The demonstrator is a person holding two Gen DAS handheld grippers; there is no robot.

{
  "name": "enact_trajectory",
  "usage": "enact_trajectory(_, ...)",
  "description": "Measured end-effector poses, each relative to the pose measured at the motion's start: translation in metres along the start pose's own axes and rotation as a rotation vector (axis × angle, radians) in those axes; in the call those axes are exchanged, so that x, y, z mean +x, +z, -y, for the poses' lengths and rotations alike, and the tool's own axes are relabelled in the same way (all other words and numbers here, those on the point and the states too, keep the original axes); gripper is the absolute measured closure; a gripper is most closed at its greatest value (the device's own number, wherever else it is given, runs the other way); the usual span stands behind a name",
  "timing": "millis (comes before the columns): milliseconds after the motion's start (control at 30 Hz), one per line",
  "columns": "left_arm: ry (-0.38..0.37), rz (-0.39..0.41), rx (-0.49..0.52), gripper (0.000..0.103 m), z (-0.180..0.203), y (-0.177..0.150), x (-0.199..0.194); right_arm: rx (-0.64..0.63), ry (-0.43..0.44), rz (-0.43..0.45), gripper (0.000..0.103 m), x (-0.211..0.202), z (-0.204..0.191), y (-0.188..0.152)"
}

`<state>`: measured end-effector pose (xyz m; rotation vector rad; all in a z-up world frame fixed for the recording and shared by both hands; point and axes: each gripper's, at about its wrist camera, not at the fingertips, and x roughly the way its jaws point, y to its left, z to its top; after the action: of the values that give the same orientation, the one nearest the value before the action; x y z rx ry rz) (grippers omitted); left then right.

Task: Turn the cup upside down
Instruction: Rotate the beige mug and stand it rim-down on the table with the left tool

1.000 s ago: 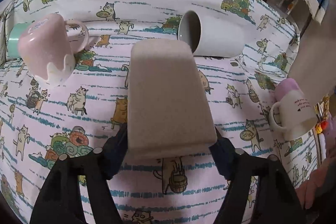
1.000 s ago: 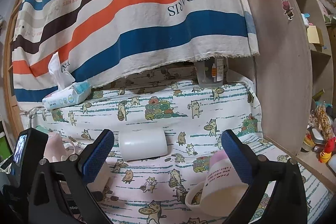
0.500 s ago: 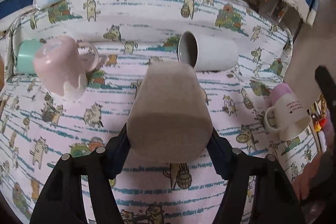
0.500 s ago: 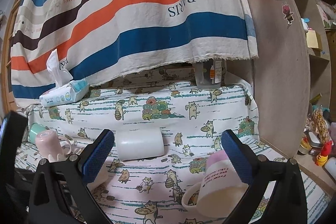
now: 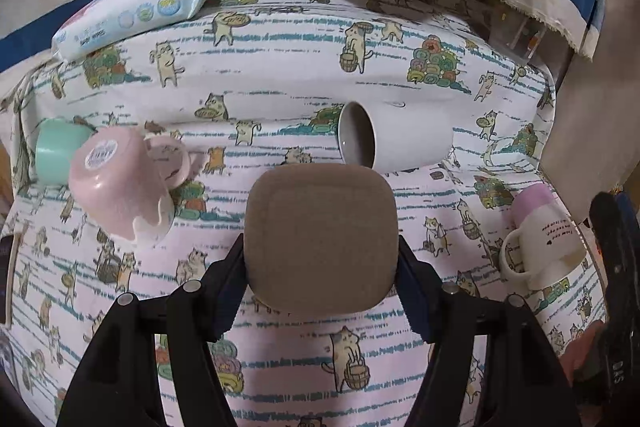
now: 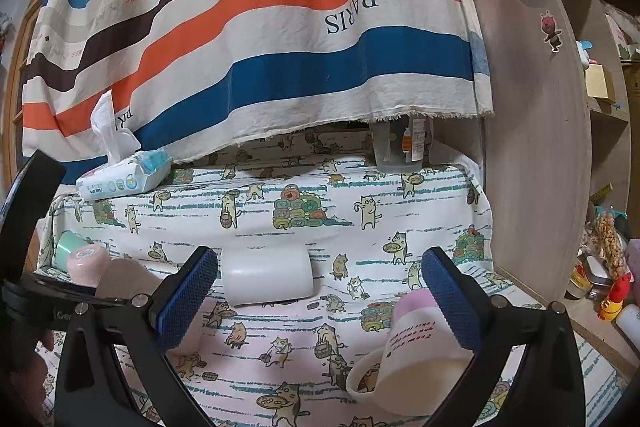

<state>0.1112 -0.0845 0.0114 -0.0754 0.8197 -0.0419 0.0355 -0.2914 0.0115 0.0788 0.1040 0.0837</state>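
between the blue pads of the left gripper (image 5: 321, 259) sits the brown cup (image 5: 321, 235), clamped on both sides with its flat base facing the camera, above the cat-print cloth (image 5: 280, 75). behind it a white cup (image 5: 394, 137) lies on its side; a pink mug (image 5: 120, 187) stands upside down to the left. the right gripper (image 6: 320, 297) hangs wide apart with nothing held, a pink-topped white mug (image 6: 416, 351) below its right pad
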Motion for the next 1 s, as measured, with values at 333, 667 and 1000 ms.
enact_trajectory(333, -0.008, 0.051, 0.043, 0.037, 0.003, 0.010, 0.013, 0.001, 0.002, -0.019, 0.000, 0.003, -0.001, 0.000)
enact_trajectory(667, -0.070, 0.164, 0.044, 0.014, -0.008, 0.012, 0.019, -0.003, -0.002, -0.027, 0.000, 0.005, -0.001, -0.002)
enact_trajectory(1000, -0.063, 0.410, 0.098, 0.001, -0.030, 0.004, -0.039, -0.017, 0.001, -0.026, 0.000, 0.006, -0.003, -0.003)
